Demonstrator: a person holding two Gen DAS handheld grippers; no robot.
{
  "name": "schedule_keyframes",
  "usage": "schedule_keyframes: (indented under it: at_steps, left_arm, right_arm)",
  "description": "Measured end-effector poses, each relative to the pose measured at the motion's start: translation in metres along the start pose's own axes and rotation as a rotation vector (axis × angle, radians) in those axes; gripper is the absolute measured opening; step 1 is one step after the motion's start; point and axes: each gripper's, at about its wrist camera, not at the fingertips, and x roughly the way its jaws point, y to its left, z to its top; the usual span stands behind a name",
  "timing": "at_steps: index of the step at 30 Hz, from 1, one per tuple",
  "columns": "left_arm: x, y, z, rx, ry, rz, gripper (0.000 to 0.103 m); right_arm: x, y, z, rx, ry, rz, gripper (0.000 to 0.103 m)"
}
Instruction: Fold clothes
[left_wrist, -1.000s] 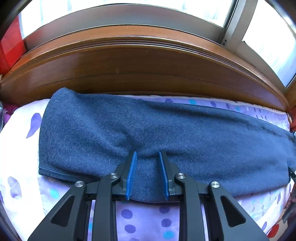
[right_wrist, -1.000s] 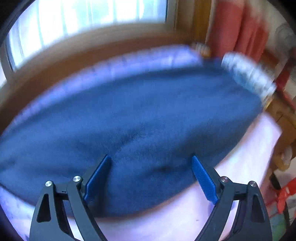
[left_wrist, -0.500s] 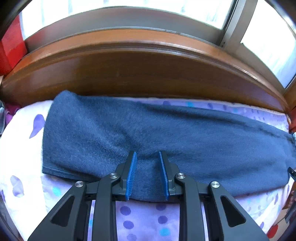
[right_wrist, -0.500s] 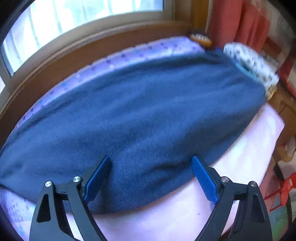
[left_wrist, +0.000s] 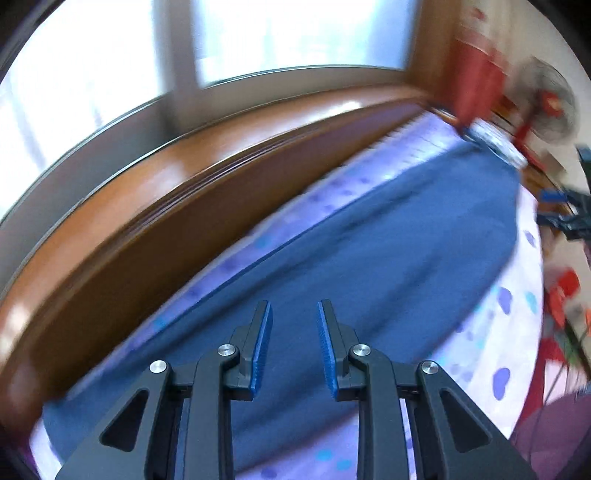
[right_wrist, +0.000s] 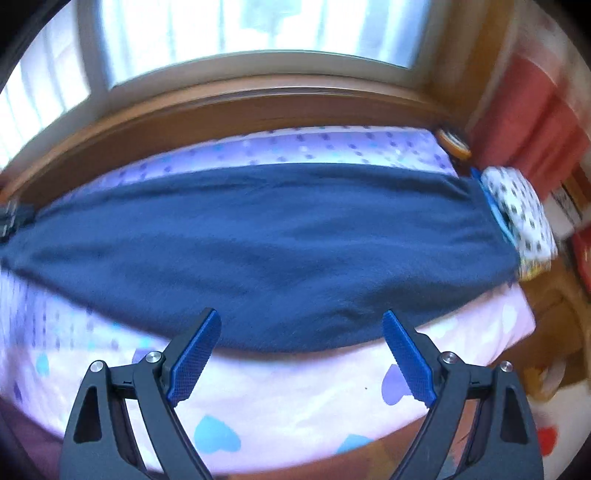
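While the right tool (right_wrist: 301, 350) gapes empty, the left tool (left_wrist: 294, 343) stands narrowly parted above the blue garment (right_wrist: 258, 251).

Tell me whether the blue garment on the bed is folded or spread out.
Folded, at least once: the blue garment lies as a long narrow band across the bedsheet, edges straight and even. How many layers it holds, I cannot tell.

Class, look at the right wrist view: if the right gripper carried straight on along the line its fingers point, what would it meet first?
Most likely the near edge of the dark blue garment; the open right gripper frames it, though depth is uncertain.
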Motion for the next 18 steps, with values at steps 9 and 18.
schedule_keyframes:
  at_steps: [9,18]
  left_arm:
    - [0.04,0.005,0.028,0.1,0.051,-0.044,0.025]
    - [0.093,0.002,0.075,0.49,0.299,-0.271,0.025]
  right_arm:
    - [-0.016,0.045,0.004,-0.107,-0.074,0.011,0.09]
    - [0.004,0.063,0.056,-0.745,0.039,0.245,0.09]
